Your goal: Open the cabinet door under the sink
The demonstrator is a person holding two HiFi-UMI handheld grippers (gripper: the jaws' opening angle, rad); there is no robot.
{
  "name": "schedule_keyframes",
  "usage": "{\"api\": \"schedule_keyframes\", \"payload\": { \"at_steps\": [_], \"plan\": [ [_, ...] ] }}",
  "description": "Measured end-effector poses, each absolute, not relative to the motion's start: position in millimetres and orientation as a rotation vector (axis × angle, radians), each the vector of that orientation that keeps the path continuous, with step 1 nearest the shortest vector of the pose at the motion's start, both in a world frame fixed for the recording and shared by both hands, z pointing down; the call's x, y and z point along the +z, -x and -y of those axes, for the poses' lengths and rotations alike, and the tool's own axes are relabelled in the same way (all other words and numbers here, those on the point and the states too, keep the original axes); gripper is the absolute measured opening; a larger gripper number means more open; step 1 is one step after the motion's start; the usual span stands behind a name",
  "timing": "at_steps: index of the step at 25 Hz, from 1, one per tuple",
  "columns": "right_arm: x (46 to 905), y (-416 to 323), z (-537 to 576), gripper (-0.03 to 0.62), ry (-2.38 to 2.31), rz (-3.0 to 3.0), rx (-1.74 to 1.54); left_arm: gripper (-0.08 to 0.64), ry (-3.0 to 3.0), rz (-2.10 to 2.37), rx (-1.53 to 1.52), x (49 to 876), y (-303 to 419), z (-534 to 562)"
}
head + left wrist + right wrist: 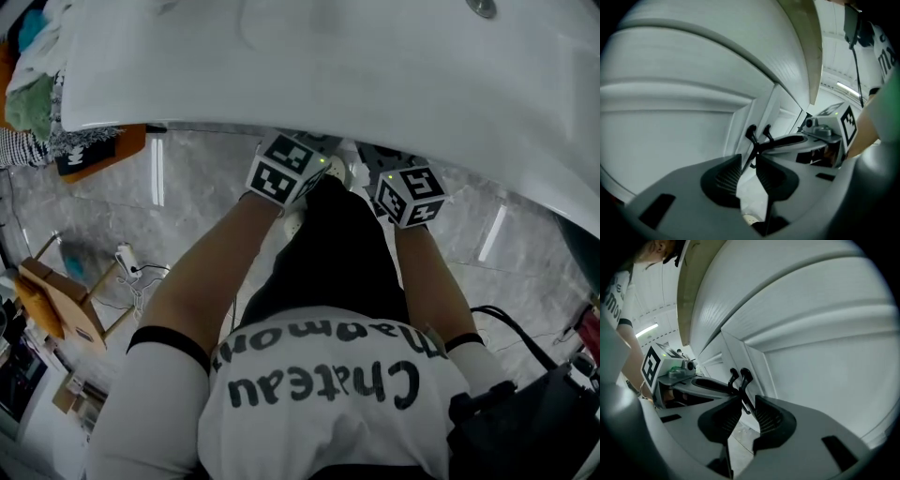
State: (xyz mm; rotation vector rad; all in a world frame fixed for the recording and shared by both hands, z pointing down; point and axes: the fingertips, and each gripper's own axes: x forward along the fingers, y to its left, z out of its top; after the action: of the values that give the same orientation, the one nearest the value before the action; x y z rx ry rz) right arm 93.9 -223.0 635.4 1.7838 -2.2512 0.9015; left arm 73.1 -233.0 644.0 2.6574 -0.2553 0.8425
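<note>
The left hand-held gripper (748, 161) & right hand-held gripper (748, 403) are seen spread, w/ the left door handle (751, 133) resp. right door handle (745, 377) between the pads, not pinched.

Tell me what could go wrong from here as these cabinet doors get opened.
1. The two thin handles sit close together, so the left claw and right claw, crowded side by side, might bump or catch the wrong one.
2. Both claws are open, with nothing clamped yet. Pulling now would probably slip off.
3. In the head view the sink hides the handles, so aiming may be partly blind.
</note>
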Motion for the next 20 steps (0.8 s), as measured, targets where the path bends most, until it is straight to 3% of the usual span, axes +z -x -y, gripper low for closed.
{"api": "schedule_keyframes", "payload": {
  "at_steps": [2,20],
  "plan": [
    [635,-94,222,0.080,-1.766,2.267,0.880,0.069,-2.672,0.231,0.831,643,-74,230],
    [638,-77,205,0.050,-1.595,2.158,0.667,0.060,-2.793,0.061,0.920,644,-66,208]
  ]
}}
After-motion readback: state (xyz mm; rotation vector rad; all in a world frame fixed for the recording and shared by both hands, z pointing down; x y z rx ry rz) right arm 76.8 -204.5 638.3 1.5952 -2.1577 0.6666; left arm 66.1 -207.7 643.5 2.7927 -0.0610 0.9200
